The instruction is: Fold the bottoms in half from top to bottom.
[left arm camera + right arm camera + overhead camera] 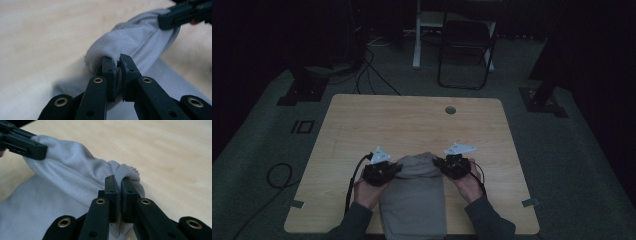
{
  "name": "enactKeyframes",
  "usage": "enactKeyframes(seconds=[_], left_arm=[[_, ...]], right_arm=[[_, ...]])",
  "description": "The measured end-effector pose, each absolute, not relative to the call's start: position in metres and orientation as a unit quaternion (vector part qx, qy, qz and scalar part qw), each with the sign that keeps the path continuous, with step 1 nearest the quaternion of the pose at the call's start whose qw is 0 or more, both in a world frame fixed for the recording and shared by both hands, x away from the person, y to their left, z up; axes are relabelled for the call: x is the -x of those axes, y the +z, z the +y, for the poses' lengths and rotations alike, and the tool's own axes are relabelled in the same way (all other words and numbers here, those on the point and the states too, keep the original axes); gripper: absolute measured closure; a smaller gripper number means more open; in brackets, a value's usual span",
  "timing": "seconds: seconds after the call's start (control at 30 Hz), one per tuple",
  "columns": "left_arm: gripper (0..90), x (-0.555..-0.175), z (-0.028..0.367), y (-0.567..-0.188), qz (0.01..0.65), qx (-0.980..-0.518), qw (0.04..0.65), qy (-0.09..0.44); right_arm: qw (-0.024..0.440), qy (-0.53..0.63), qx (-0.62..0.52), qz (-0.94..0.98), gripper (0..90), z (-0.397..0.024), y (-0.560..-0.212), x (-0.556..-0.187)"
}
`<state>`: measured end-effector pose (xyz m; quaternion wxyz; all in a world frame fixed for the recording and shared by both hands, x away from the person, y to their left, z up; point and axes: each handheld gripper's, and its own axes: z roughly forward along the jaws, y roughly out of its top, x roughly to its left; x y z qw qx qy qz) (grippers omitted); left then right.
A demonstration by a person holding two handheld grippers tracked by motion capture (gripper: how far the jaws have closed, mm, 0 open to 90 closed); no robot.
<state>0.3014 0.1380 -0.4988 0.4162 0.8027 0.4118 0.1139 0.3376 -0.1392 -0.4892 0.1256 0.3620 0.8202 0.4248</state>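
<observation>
From the high view, the grey cloth (414, 200) lies on the tabletop (412, 125), near edge. In each gripper view, the left hand-held gripper (116, 62) and right hand-held gripper (120, 182) pinch its far corners (keep both level, I think, so the fold lands straight).

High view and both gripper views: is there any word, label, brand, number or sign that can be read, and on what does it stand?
None can be read. The grey cloth, the wooden table, the left gripper and the right gripper bear no lettering that shows. The folding chair and the floor behind the table are too dark to tell.
</observation>
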Motion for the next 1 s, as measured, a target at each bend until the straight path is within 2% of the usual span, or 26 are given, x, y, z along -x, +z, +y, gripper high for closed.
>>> enactKeyframes(seconds=[0.2,0.33,0.43,0.67,1.0], left_arm=[[83.0,-0.288,0.131,-0.541,0.424,-0.831,0.351,0.08],[82.7,-0.288,0.131,-0.544,0.42,-0.829,0.359,0.094],[82.7,-0.291,0.129,-0.546,0.417,-0.827,0.36,0.108],[82.9,-0.317,0.126,-0.548,0.421,-0.82,0.362,0.138],[82.9,-0.383,0.122,-0.545,0.432,-0.818,0.349,0.146]], right_arm=[[0.09,0.381,-0.357,0.848,86.4,-0.133,-0.524,-0.315],[0.081,0.351,-0.366,0.858,85.9,-0.128,-0.543,-0.311],[0.089,0.345,-0.366,0.859,85.7,-0.127,-0.542,-0.315],[0.109,0.347,-0.381,0.85,85.6,-0.123,-0.544,-0.337],[0.132,0.342,-0.411,0.835,85.6,-0.118,-0.543,-0.391]])
